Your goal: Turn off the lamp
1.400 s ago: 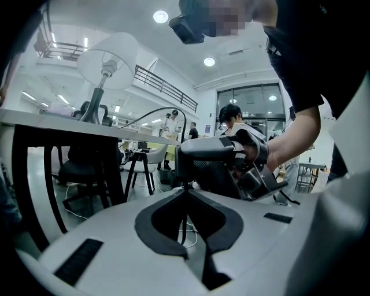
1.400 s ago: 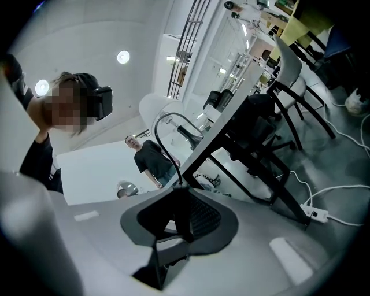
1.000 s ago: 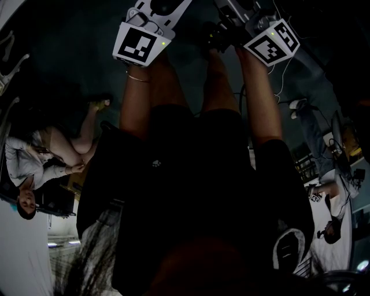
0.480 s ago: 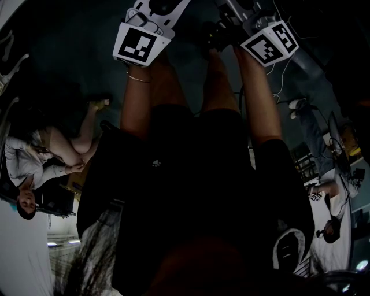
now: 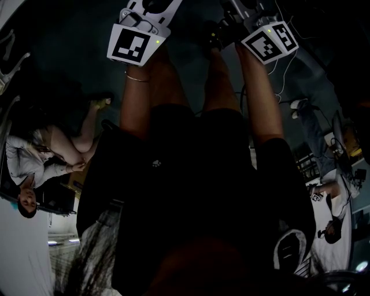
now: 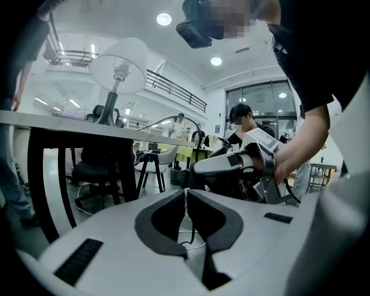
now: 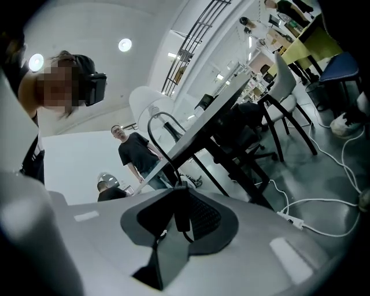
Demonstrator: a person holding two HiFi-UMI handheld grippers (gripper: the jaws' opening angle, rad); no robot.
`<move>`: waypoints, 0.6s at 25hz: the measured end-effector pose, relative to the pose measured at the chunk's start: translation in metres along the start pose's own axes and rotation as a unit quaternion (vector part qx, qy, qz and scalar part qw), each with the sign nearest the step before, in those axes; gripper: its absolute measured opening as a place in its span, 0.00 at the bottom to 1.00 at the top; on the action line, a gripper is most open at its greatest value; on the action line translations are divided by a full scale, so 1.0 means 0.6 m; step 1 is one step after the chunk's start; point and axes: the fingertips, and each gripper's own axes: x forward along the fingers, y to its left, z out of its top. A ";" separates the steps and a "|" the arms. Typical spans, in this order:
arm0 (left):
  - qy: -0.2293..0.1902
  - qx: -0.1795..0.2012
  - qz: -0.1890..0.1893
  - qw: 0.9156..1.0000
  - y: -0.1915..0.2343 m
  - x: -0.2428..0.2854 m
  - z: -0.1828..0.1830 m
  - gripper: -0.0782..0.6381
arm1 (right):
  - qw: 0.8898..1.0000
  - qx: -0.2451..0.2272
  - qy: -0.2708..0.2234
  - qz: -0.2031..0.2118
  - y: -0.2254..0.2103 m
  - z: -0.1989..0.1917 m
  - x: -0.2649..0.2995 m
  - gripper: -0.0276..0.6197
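In the head view I hold the left gripper (image 5: 149,10) at 11 o'clock and the right gripper (image 5: 243,11) at 1 o'clock; the left gripper view shows its jaws a slit apart and empty, with the lamp (image 6: 118,60) at 10 o'clock on the counter (image 6: 69,122); the right gripper view shows the jaws pinching the lamp's black cord (image 7: 181,208).

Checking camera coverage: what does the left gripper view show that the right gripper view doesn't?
Left only: the right gripper, held in a hand, and a seated person. Right only: that gripper shut on a black cord, a standing person in a black T-shirt, a power strip on the floor. Both: the white-shaded lamp, table, chairs.
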 end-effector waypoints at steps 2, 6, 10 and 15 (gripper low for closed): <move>0.002 0.001 -0.004 1.000 -0.008 0.002 -0.004 0.13 | 1.000 -0.008 0.001 -0.003 -0.006 -0.007 -0.002 0.14; 0.007 0.000 -0.011 1.000 -0.018 0.001 -0.004 0.12 | 1.000 -0.019 -0.002 -0.011 -0.014 -0.014 -0.006 0.14; 0.010 -0.004 -0.012 1.000 -0.007 0.011 -0.005 0.12 | 0.999 -0.032 0.008 -0.027 -0.035 -0.024 0.001 0.14; 0.020 -0.006 -0.022 1.000 -0.001 0.011 -0.013 0.12 | 0.998 -0.037 0.021 -0.044 -0.050 -0.050 0.000 0.14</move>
